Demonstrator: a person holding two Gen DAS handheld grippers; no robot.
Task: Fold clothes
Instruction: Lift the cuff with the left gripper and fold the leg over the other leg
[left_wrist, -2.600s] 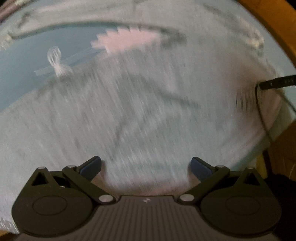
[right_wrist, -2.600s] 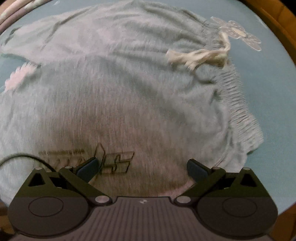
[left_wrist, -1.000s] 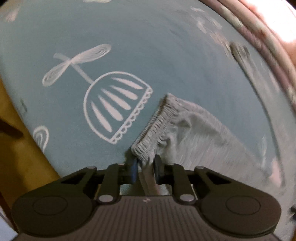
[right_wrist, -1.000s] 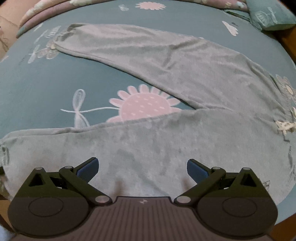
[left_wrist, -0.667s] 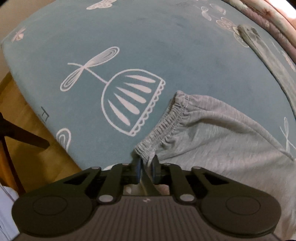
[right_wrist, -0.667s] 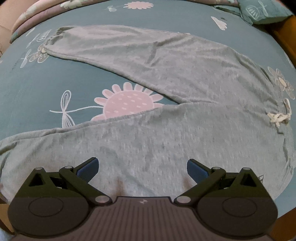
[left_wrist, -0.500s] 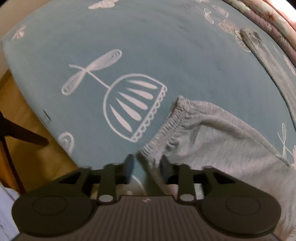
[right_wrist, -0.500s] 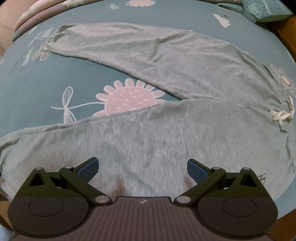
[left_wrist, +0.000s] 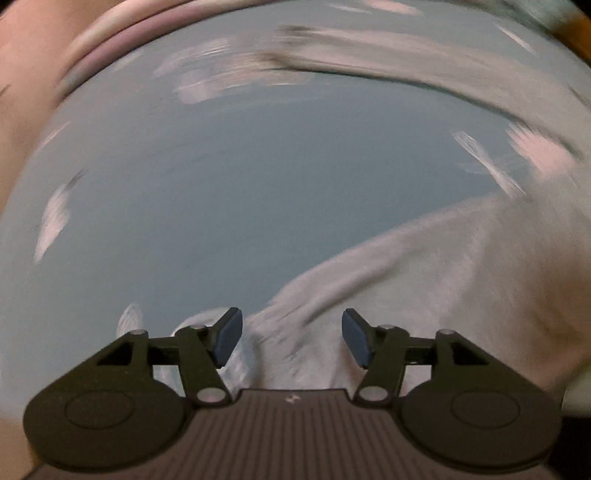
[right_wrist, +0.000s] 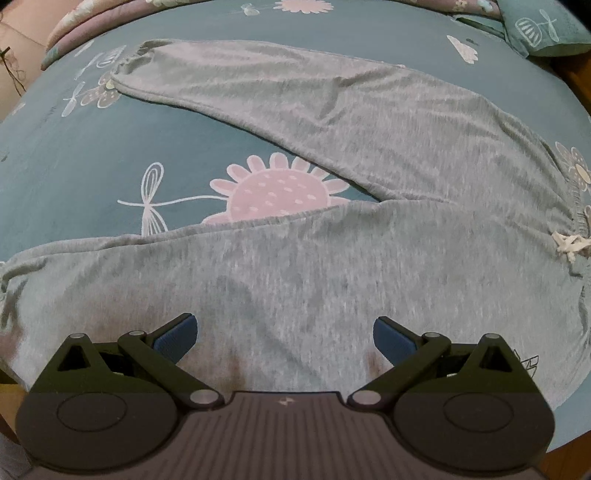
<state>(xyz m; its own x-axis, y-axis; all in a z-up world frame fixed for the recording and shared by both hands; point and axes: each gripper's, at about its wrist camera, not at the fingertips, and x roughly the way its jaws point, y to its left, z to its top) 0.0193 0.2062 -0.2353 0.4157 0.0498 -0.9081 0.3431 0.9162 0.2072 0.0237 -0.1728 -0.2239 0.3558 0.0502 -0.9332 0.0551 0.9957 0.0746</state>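
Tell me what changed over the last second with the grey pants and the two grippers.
The left gripper let go of the elastic leg cuff of the grey jersey pants; its fingers have just been opening, nothing pinched between them, and its blurred view has swung across the teal patterned bedsheet. The right gripper stayed open above the pants, which stayed spread flat.

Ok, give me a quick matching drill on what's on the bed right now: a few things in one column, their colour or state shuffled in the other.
Things:
1. sweatpants
2. drawstring
3. sunflower print
4. right hand-held gripper

Colour or state:
A. pink
B. open, nothing between its pads
C. white, knotted at the waistband
D. grey, spread flat with the legs apart

Pairs: 1-D, 2-C, 3-A, 4-B
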